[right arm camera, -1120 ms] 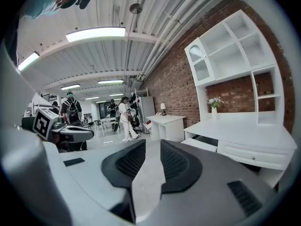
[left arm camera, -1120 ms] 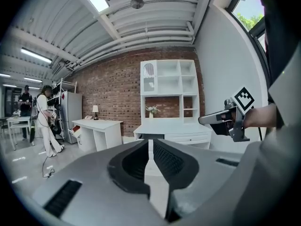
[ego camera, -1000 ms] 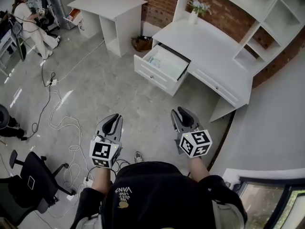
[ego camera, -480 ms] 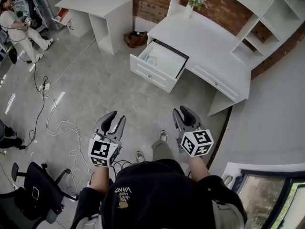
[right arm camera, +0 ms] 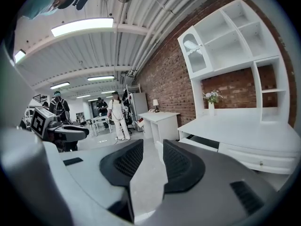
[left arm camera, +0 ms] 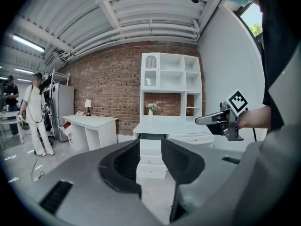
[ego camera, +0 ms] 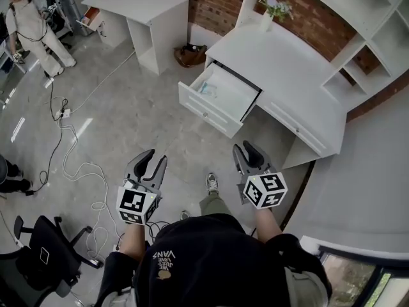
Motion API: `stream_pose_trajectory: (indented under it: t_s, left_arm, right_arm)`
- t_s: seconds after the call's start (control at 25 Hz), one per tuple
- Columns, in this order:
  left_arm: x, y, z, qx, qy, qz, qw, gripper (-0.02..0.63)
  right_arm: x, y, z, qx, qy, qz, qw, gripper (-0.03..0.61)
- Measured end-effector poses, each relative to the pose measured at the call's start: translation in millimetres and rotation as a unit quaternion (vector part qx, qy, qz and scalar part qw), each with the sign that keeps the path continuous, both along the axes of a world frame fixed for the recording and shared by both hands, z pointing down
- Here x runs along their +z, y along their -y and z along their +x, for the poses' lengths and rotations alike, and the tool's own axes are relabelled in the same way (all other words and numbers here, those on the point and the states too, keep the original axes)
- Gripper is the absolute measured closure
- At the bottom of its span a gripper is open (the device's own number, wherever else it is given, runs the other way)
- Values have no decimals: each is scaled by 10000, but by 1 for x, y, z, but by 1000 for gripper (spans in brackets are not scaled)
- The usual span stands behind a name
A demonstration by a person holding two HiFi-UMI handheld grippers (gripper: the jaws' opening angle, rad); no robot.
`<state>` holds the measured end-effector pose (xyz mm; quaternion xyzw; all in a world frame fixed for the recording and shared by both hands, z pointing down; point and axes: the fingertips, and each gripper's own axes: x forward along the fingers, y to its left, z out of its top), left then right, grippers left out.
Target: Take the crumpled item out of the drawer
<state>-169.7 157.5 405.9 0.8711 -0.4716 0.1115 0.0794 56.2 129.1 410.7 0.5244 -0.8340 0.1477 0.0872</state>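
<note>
The white drawer (ego camera: 206, 112) stands pulled out of the long white desk (ego camera: 287, 62), well ahead of me across the floor. A small pale crumpled item (ego camera: 208, 89) lies in its far left corner. Both grippers hang in mid-air far short of it. My left gripper (ego camera: 155, 158) has its jaws opening, wide apart, with nothing between them (left arm camera: 150, 157). My right gripper (ego camera: 244, 148) is also opening, a clear gap and nothing held (right arm camera: 153, 161). The open drawer (right arm camera: 203, 142) shows to the right in the right gripper view.
Cables (ego camera: 70, 165) trail over the grey floor at left, near a black office chair (ego camera: 38, 248). A second white desk (ego camera: 144, 5) and a brown bag (ego camera: 190, 57) sit at the back. A flower vase (ego camera: 270, 15) stands on the long desk. A person (ego camera: 25, 24) stands far left.
The left gripper's jaws have spread from shut to wide apart. The right jaws have widened slightly. I have stepped forward, and a shoe now shows below the grippers.
</note>
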Motion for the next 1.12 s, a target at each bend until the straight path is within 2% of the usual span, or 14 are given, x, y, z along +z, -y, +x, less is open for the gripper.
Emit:
stream_pose_trajectory:
  t_s: [0.36,0.68,0.88,1.12]
  left_arm:
    - [-10,95,51,-418,5,92,9991,493]
    - [1,165,94,-759,71,-1,9971,493]
    - [6,191,103,-1029,41,-38,9947,492]
    - [11,228,96,-1072,11,-55,9942,493]
  right_arm:
    - [10,108,42,-526,-201,-91,9984,469]
    - [22,189,75,-1048,-320,-147,9939,469]
    - [37,226,87,-1305,-469,-243,9900,469]
    - [72,262,80,-1375,-609,-553,9871,469]
